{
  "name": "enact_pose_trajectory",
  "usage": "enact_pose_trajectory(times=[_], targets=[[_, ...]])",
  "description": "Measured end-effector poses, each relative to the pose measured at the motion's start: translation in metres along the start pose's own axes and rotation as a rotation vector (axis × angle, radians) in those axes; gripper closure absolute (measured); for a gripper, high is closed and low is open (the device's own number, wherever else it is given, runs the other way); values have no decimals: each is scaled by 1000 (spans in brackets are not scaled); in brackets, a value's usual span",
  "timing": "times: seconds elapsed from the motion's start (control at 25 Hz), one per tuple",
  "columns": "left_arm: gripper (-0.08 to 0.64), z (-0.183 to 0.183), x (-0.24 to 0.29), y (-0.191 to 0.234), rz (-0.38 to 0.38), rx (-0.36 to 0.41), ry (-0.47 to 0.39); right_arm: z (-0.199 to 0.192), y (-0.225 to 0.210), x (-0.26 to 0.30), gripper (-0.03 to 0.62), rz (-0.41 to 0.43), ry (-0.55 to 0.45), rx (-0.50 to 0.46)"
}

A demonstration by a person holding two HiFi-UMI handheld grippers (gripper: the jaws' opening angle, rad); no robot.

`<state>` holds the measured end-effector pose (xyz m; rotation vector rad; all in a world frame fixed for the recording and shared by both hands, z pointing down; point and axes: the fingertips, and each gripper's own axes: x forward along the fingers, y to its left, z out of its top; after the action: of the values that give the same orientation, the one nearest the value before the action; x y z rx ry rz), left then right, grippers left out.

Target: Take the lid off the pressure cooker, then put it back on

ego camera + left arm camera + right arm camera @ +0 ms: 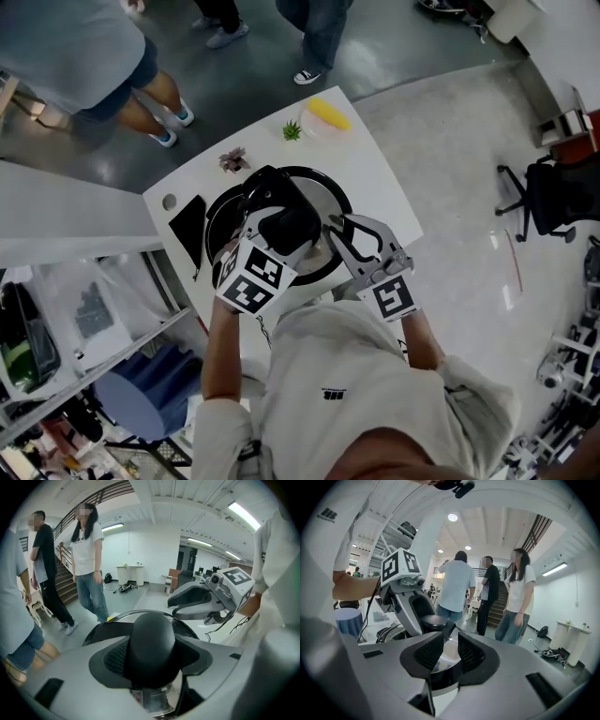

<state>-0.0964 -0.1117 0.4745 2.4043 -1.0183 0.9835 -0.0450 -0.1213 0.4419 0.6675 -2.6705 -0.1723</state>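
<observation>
The pressure cooker's round lid (330,199), silver with a black rim, is over the white table (384,178). My left gripper (281,223) is shut on the lid's black knob (152,644), which fills the space between its jaws in the left gripper view. At the lid's near right edge, my right gripper (337,232) is shut on the rim, with the silver lid (445,656) showing in the narrow gap between its pads. The left gripper (423,616) and the knob (434,621) also show in the right gripper view. The cooker's body is hidden beneath the lid.
A yellow item (328,114), a small green plant (292,130) and a dark plant (232,160) sit along the table's far edge. A flat black object (190,228) lies at the left. Several people (89,550) stand beyond the table. An office chair (553,197) is at the right.
</observation>
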Motion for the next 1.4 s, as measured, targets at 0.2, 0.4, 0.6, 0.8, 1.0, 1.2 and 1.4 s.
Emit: enact_pose_trajectory(times=[0.2,0.4,0.6,0.8,1.0,1.2,1.4], targets=[[273,-30,-13,11,-46,16,16,4,24,23,494,23,12,1],[273,-53,-24,20,-86,27,11,7,44,42,495,36,27,2],[273,-64,-35,26,-119,56,20,9,55,52,495,47,42,4],[273,-76,-40,25,-161,113,53,10,61,59,497,53,43,2],[273,-86,-39,26,-175,146,83,11,65,61,497,61,47,6],[273,-95,-32,28,-173,132,81,11,67,62,497,76,48,4],[273,-101,-24,30,-153,106,87,12,69,62,497,84,47,-5]])
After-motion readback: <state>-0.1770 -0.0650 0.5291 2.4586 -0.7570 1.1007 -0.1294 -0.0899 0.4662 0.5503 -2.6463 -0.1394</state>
